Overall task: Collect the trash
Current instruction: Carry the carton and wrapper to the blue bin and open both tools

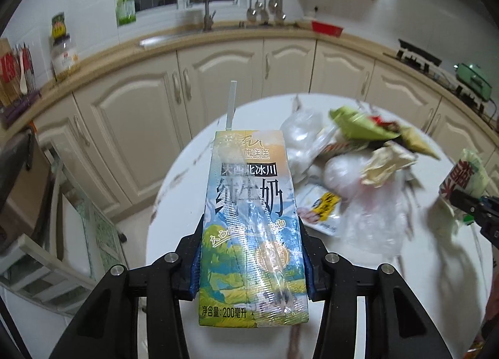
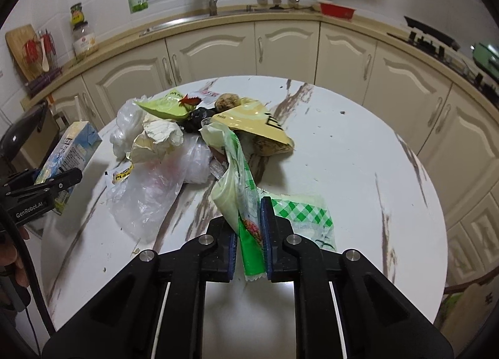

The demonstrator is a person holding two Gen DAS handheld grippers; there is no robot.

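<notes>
- Milk carton (image 1: 252, 228), with its straw (image 1: 230, 106) poking out of the top, sits upright between the jaws of the left gripper (image 1: 252, 253); the blue pads press on both its sides, so the jaws are clamped on it, left of the trash pile (image 2: 193, 140).
- Trash pile lies toward the middle of the round marble counter (image 2: 358, 171): clear plastic bags (image 2: 149, 196), a crumpled white paper (image 2: 156, 140), a light green wrapper (image 2: 165, 107) and a yellow packet (image 2: 252, 125), all heaped and touching.
- Right gripper (image 2: 251, 234), on the near right of the pile, has its jaws pinched together on a green-and-white wrapper (image 2: 246, 203); the wrapper's upper end reaches to the pile's edge, and a green checked part (image 2: 299, 212) spreads toward the counter.
- Step in hand, as I judge it: both grippers have a piece picked and are taking it off the counter.
- Next move calls for carrying both pieces to a bin, which no view shows, while keeping the carton level so nothing drips from the straw, and making sure the wrapper drags no neighbours from the pile.
</notes>
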